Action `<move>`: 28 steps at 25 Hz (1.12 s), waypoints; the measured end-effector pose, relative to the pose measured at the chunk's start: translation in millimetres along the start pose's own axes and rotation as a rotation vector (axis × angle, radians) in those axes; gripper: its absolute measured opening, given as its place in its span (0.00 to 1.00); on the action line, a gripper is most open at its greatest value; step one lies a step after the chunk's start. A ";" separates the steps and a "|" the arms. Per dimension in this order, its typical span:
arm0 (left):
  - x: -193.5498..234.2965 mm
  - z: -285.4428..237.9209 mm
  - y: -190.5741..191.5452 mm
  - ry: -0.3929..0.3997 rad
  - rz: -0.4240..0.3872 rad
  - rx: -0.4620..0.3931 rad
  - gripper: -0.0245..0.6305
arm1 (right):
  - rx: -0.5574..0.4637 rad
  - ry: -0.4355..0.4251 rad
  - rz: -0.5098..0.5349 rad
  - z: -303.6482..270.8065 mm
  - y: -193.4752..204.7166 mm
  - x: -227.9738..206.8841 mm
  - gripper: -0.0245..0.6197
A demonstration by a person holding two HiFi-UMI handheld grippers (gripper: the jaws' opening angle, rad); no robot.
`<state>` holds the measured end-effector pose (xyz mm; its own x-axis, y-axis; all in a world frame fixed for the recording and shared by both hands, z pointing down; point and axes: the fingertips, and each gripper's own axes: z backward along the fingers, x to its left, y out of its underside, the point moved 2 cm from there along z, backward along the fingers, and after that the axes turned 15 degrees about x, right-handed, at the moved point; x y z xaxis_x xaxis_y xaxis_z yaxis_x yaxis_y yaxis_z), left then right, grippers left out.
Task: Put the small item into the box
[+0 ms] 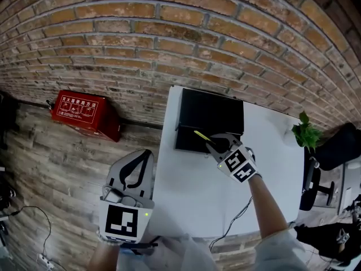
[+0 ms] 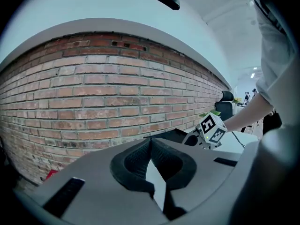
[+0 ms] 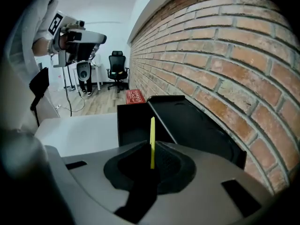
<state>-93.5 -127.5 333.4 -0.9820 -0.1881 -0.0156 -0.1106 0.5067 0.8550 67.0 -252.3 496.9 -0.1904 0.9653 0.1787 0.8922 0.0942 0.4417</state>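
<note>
Pinching a thin yellow stick (image 1: 201, 135), the right gripper (image 1: 211, 144) hovers at the black box's (image 1: 189, 141) 4 o'clock edge; best lowered inside before releasing. The left gripper's (image 2: 151, 146) jaws meet, empty.

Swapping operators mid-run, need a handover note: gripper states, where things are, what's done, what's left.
Right gripper: shut on the thin yellow stick, held at the open black box on the wall side of the white table.
Left gripper: shut, empty, off the table's left edge.
Done: stick is gripped and at the box.
Left: lower it in, open the jaws, pull back.
</note>
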 end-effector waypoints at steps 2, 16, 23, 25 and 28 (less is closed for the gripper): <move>1.9 0.0 3.0 -0.005 0.006 0.006 0.07 | 0.004 -0.024 -0.032 -5.1 -1.1 -2.8 0.14; 10.2 7.5 6.5 -0.006 0.004 0.006 0.07 | 0.066 -0.062 -0.058 -16.2 -3.9 -4.0 0.15; 13.2 9.8 6.4 0.011 -0.008 0.004 0.07 | 0.077 -0.059 -0.073 -16.0 -4.4 -3.7 0.15; 13.9 10.3 6.7 0.015 -0.012 0.005 0.07 | 0.079 -0.057 -0.076 -15.9 -4.3 -3.8 0.15; 15.6 11.0 7.0 0.022 -0.011 0.002 0.07 | 0.083 -0.058 -0.083 -15.5 -4.8 -3.4 0.15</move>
<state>-111.3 -117.7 333.4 -0.9772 -0.2119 -0.0136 -0.1217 0.5066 0.8535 57.1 -259.8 507.8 -0.2438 0.9654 0.0926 0.9055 0.1924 0.3781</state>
